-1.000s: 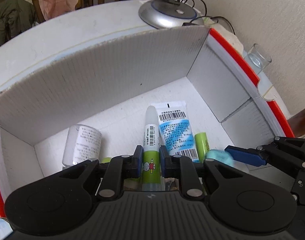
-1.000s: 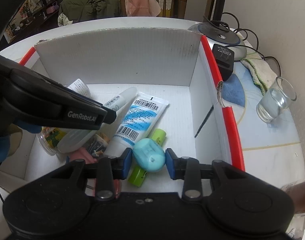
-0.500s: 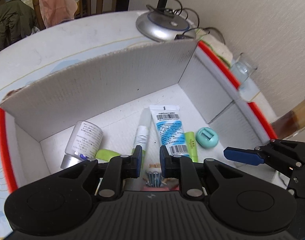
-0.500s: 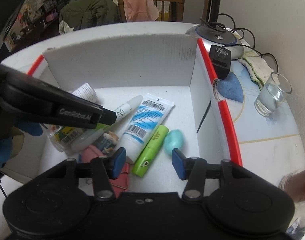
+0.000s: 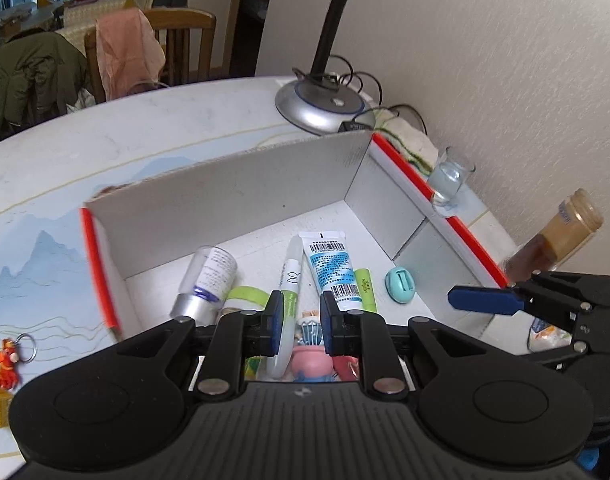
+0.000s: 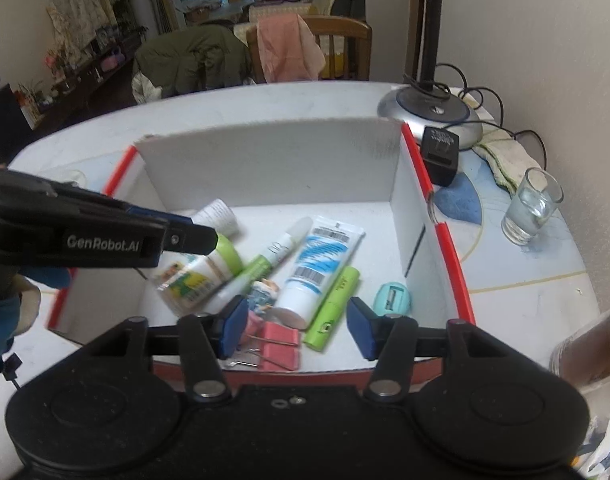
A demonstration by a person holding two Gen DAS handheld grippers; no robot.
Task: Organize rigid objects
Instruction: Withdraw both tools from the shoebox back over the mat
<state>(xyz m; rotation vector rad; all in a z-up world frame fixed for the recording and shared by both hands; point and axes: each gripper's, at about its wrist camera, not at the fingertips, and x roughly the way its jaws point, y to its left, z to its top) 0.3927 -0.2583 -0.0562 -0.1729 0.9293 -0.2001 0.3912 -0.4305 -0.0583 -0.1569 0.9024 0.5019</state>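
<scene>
A white cardboard box with red edges holds several items: a blue-and-white tube, a white-and-green glue stick, a green stick, a teal sharpener, a clear bottle and pink binder clips. My left gripper is above the box's near side, jaws narrowly apart and empty. My right gripper is open and empty above the box's near edge, the sharpener lying just beyond its right finger.
A lamp base, a black adapter, a cloth and a glass of water stand right of the box. A brown jar is near the wall. A keyring and small yellow item lie left of the box.
My right gripper let go of the teal sharpener, which now lies in the box, and opened wide. Both grippers have risen and drawn back from the box.
</scene>
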